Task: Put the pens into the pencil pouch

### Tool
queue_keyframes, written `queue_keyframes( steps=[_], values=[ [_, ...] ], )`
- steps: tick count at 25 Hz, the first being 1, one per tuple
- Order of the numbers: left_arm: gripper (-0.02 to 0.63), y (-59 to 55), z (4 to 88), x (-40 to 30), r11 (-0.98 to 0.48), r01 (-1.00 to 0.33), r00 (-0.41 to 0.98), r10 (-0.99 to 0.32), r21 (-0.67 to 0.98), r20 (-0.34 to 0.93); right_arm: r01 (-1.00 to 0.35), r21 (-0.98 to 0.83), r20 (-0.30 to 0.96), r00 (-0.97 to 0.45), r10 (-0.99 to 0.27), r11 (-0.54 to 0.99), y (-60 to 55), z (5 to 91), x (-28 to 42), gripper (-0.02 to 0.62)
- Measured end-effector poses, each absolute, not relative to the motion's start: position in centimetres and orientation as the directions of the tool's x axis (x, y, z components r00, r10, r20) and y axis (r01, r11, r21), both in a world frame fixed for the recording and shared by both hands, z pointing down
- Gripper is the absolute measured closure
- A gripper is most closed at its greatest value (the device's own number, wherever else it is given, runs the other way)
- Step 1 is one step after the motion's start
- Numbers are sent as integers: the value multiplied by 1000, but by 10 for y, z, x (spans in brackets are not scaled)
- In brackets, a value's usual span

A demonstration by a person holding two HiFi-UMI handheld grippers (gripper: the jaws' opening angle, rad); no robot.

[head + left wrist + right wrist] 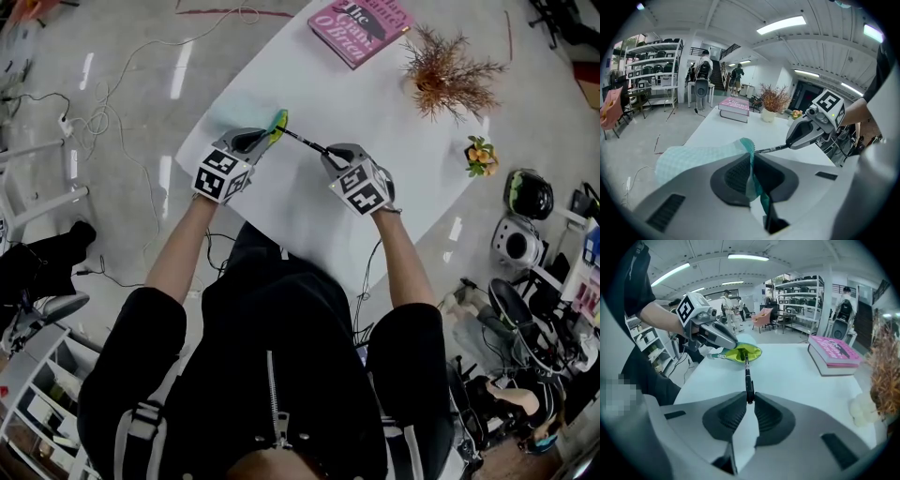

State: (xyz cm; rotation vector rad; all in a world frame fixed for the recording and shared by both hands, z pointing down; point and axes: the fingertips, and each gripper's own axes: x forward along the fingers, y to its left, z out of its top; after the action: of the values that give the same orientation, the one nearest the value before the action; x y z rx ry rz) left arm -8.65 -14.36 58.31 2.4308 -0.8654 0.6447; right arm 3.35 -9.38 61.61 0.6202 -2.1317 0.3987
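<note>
A mint-green pencil pouch with a yellow-green lining lies on the white table. My left gripper is shut on the pouch's rim and holds its mouth open. My right gripper is shut on the rear end of a black pen. The pen stretches from the right jaws toward the pouch, and its tip sits inside the pouch's mouth. In the left gripper view the pen comes in from the right gripper behind the teal rim.
A pink book lies at the table's far edge. A dried plant in a white pot and a small flower pot stand at the right side. Cables run over the floor at the left; bags and gear crowd the floor at the right.
</note>
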Motion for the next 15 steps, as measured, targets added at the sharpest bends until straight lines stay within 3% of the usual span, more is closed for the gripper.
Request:
queue_keyframes(
  steps=[15],
  values=[
    [565, -138, 580, -82, -716, -638, 716, -414, 285, 562, -554, -104, 799, -541, -263, 826, -113, 621, -4, 531]
  ],
)
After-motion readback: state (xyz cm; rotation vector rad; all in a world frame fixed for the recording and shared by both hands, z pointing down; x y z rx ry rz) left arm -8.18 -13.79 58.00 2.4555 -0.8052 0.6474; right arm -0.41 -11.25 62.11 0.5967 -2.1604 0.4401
